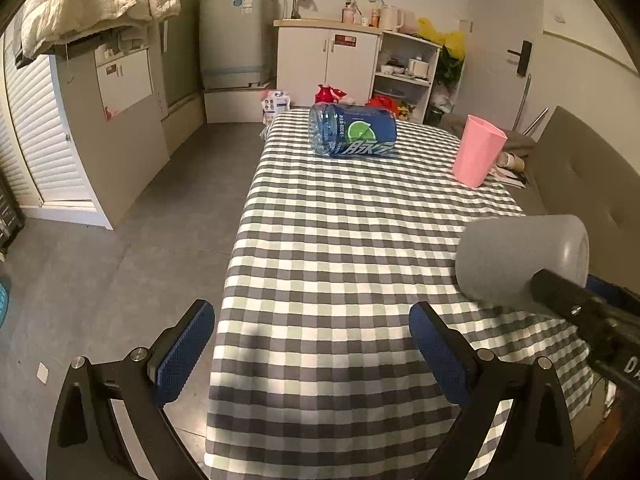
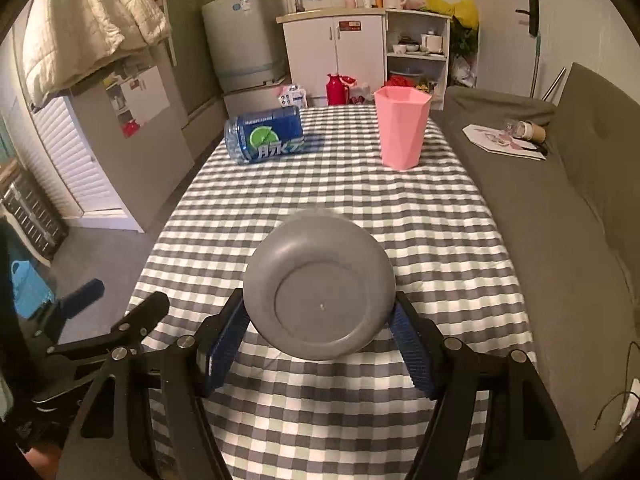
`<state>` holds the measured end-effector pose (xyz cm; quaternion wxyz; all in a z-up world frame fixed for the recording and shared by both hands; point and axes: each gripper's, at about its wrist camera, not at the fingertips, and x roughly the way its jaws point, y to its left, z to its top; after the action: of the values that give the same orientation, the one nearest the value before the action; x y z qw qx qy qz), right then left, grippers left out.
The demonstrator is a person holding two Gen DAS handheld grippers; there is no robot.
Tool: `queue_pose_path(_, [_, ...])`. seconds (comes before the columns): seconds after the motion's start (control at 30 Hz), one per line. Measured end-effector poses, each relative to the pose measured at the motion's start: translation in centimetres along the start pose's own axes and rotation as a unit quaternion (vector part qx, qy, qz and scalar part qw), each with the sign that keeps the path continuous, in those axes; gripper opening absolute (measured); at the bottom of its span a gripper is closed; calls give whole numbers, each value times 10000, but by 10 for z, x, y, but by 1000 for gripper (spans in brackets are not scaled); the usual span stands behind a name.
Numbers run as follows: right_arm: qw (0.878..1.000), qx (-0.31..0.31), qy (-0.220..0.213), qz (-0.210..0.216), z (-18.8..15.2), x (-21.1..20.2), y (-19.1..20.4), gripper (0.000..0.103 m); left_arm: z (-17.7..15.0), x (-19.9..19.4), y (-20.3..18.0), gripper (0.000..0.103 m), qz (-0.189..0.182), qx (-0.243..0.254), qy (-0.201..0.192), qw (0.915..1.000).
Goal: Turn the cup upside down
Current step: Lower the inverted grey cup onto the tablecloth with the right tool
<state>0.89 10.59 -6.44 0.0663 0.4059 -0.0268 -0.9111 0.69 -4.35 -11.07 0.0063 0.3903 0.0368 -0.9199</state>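
A grey cup (image 2: 320, 288) is held on its side above the checked tablecloth (image 2: 320, 200), its round base facing the right wrist camera. My right gripper (image 2: 318, 320) is shut on it, one blue pad on each side. In the left wrist view the grey cup (image 1: 520, 260) shows at the right, held by the right gripper's black finger. My left gripper (image 1: 312, 344) is open and empty over the table's near left edge.
A pink cup (image 2: 402, 128) stands upright at the far right of the table. A blue bottle (image 2: 266, 134) lies on its side at the far left. A grey sofa (image 2: 560, 208) runs along the right. Floor lies to the left.
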Motion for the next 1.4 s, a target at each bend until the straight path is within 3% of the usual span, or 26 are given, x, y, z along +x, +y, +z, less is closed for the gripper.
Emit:
queue_pose_path(0.43, [9999,-161,24,-31,17,7,4,70,-1,2,4,100,67,-18,78,9999])
queue_pose_path(0.7, [9999,-97,-89,60,25,19,1,70,5,11,11,100,-97,179,-45,9998])
queue_pose_path(0.8, [9999,-54,-125,45,24,25,0,83,16,15,15,100,-59,189,-122,9997])
queue_pose_path(0.93, [9998,-115,-166,66,25,33,2,85,25,21,20,100,-14,108,-156,9998])
queue_pose_path(1.23, [9999,-71,-102,49,23,64,3,84,21,33,23,100,172,199,-68,9996])
queue_pose_path(1.33, [9997,-93,-160,155,21,66,4,73,22,35,25,100,194,169,-60,9997])
queue_pose_path(1.4, [9996,-181,-195,107,22,67,7,73,25,37,25,100,206,152,-70,9996])
